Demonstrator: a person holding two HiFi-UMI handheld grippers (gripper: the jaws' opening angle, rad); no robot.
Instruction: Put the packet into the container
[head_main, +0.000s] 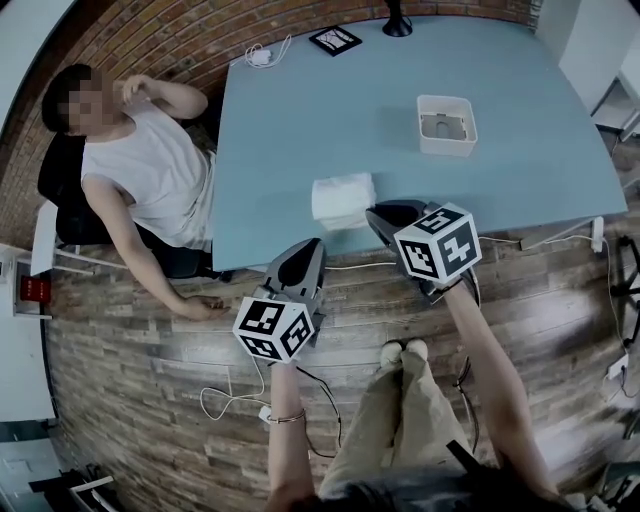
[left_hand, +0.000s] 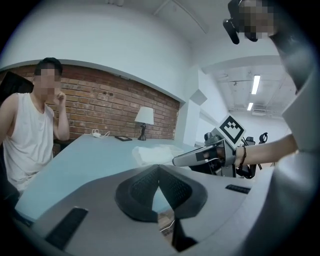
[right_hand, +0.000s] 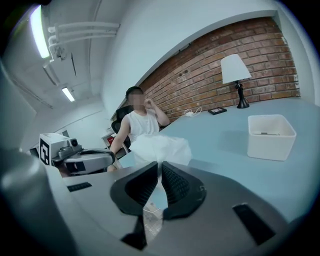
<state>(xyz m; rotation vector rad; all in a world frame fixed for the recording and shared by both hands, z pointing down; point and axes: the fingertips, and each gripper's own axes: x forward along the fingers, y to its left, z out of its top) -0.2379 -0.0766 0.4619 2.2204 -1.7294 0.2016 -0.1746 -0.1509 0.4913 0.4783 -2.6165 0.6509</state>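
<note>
A white, crinkled packet (head_main: 343, 198) lies near the front edge of the light blue table (head_main: 300, 120). My right gripper (head_main: 372, 212) reaches it from the right, and in the right gripper view its jaws (right_hand: 160, 165) are pinched on the packet's (right_hand: 160, 148) near edge. The white square container (head_main: 446, 147) stands further back to the right, with only a small dark piece showing inside (right_hand: 267, 145). My left gripper (head_main: 315, 243) hovers at the table's front edge, left of the packet. Its pads (left_hand: 159, 169) meet with nothing between them.
A person in a white top (head_main: 140, 170) sits at the table's left side. At the far edge are a lamp base (head_main: 397, 20), a black-framed card (head_main: 335, 40) and a white charger with cable (head_main: 262, 55). Cables lie on the wooden floor (head_main: 230, 400).
</note>
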